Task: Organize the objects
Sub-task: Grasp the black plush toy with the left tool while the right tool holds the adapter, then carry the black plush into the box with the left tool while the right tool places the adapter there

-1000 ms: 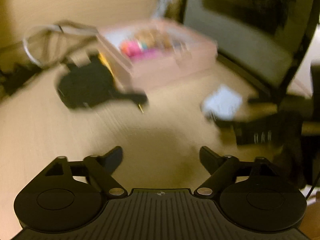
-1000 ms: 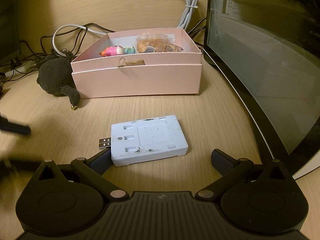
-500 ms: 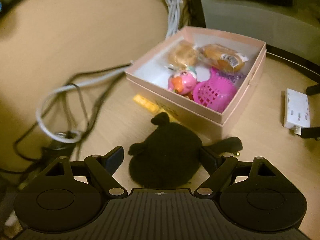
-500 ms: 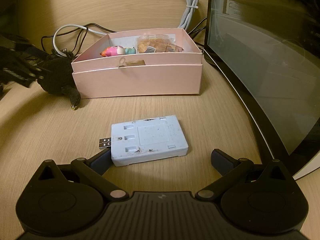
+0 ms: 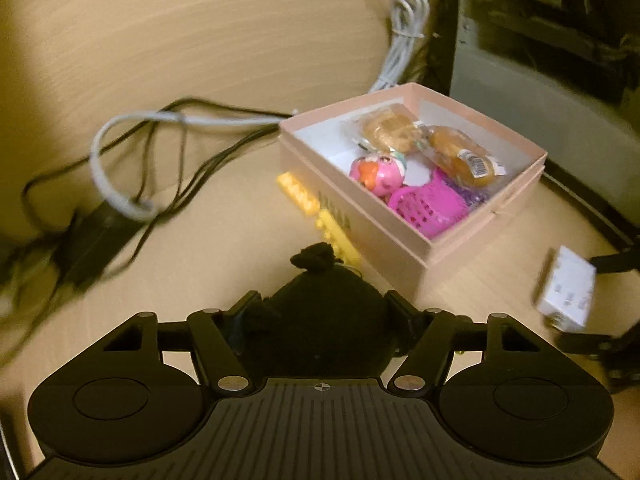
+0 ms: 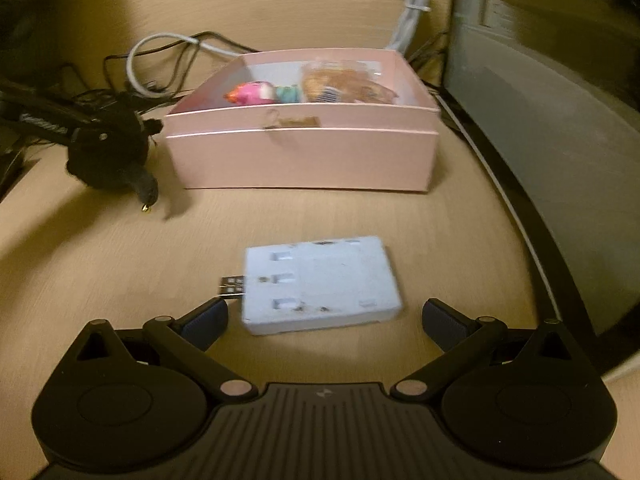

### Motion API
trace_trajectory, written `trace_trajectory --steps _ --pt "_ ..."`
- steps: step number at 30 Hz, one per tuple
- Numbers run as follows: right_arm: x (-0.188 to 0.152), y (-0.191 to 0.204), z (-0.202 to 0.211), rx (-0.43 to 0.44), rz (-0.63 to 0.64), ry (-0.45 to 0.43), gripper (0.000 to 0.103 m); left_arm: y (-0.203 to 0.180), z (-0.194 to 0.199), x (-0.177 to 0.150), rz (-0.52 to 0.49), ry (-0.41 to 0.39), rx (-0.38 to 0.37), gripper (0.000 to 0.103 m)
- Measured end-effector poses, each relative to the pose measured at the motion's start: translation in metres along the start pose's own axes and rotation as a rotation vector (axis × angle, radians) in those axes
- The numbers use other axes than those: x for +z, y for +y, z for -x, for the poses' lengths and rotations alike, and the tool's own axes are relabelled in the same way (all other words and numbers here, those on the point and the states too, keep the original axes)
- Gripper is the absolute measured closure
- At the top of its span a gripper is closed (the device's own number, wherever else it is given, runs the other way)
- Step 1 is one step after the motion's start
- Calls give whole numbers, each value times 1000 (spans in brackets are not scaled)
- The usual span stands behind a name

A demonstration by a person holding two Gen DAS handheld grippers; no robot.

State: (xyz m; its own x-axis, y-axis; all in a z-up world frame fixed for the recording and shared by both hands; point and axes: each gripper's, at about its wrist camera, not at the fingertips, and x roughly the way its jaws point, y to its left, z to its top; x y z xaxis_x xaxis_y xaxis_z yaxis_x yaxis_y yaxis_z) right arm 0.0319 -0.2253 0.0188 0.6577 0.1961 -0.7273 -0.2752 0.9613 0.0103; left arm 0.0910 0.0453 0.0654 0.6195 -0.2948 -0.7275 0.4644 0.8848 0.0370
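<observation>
Black plush toy (image 5: 326, 320) on the worktop (image 5: 220, 240) beside the pink box (image 5: 400, 248), sitting between the closing left tongs (image 5: 326, 316); right tongs (image 6: 324, 316) apart around the white USB hub (image 6: 320, 284); next, probably: clamp, lift, drop into box.

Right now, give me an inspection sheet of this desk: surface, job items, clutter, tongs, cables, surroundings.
Surface: light wood desk, dim warm light.
Job's things: black plush toy beside the pink box; box holds a pink toy, a pink basket and wrapped snacks; white USB device lies in front of the box.
Clutter: yellow brick piece against the box wall.
Tongs: left tongs closing around the plush toy; right tongs open, the USB device just ahead of the tips.
Cables: grey and black cables loose behind the box; bundled white cable.
Surroundings: monitor at right.
</observation>
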Motion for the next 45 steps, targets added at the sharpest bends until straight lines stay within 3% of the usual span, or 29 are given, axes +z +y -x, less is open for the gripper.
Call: trace_trajectory --steps 9,13,25,35,45 --pt "12 17 -13 68 55 -8 1 -17 66 -64 326 53 -49 31" --pt "16 27 -13 87 78 -7 12 -23 76 -86 419 80 -62 31" --pt "30 53 33 141 134 -56 12 -36 95 -91 442 37 -99 31" --pt "32 42 73 72 144 -82 12 -42 97 -81 442 19 -178 31" --pt "19 23 96 24 110 -98 12 -31 80 -33 478 -51 -240 31"
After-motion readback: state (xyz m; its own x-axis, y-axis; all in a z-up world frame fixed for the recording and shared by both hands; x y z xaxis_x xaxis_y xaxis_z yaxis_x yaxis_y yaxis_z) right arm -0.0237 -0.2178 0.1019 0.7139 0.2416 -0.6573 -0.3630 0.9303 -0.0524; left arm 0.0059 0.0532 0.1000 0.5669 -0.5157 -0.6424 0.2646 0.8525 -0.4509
